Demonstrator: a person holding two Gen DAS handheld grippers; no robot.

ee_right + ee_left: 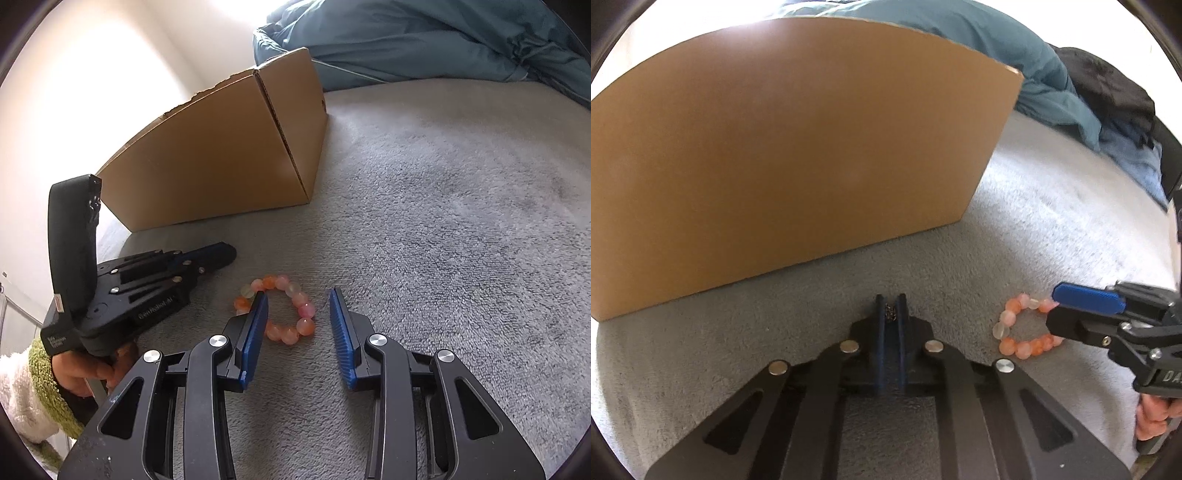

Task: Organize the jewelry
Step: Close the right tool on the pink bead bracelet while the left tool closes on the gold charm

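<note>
Fingers of the left gripper pinch a small chain; right gripper fingers stand parted over the bead bracelet, lower centre on grey carpet. Beads: hard, smooth, loosely strung; grip across one strand.

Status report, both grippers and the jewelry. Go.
Left gripper shut on small chain. Right gripper open, straddling bead bracelet on blanket. Cardboard box beyond, clear.

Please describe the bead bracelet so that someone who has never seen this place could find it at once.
Start at the big cardboard box standing on the grey blanket. In front of its near side, a ring of round beads, the bracelet, lies flat on the blanket. It is the only pink and orange thing there, lying at the open right gripper.
</note>
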